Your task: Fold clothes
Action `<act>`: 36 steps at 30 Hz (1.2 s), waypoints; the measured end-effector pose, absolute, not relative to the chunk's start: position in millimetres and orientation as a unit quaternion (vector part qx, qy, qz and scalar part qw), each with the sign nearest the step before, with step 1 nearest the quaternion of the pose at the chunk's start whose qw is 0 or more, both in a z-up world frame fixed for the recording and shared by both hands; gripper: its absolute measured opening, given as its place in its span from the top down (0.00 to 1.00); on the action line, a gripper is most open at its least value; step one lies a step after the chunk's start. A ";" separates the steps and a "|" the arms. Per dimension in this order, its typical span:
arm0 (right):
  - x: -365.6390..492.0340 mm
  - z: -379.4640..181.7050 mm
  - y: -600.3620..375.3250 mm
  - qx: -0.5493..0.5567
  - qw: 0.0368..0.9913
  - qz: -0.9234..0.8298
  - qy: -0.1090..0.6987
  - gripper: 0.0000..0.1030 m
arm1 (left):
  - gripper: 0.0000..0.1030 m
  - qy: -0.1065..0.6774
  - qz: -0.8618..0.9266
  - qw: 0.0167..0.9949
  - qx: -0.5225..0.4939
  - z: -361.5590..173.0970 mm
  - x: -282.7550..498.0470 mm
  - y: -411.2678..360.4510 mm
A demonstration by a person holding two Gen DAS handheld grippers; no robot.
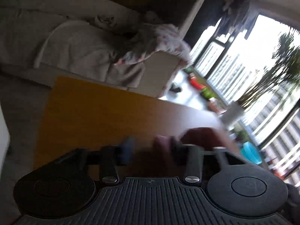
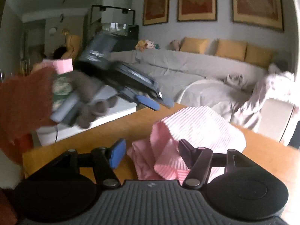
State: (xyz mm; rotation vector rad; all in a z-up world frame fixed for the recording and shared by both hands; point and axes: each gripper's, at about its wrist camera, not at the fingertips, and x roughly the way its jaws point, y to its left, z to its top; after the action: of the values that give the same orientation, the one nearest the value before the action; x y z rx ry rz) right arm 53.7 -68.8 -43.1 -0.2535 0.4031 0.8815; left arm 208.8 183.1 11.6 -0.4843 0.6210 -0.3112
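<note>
right gripper (image 2: 151, 154) sits released, angled down over my pink striped cloth (image 2: 196, 131); at ten o'clock left gripper (image 2: 155, 103) is tilted down, released too.

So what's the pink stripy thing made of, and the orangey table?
The pink striped garment looks like soft, thin woven cloth, maybe cotton: it crumples into loose folds. The table looks like smooth, matte wood or a wood-look board; it is flat and even, with no clear shine.

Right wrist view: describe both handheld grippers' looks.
The right gripper has a ribbed dark grey body, two round black discs, black linkage arms with silver rivets and blue finger pads. The left gripper matches it, with blue-padded fingers; a grey glove grips it.
</note>
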 end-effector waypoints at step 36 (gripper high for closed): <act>132.7 -71.8 -116.0 -0.136 0.889 0.314 0.305 0.29 | 0.37 0.310 -0.205 0.894 -0.250 -64.2 196.9 142.2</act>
State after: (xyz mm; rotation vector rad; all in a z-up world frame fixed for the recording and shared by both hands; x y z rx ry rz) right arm 132.7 -116.0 -71.8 -0.2835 0.6336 0.6519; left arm 196.9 142.2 -64.2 -0.5186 0.6426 -0.4262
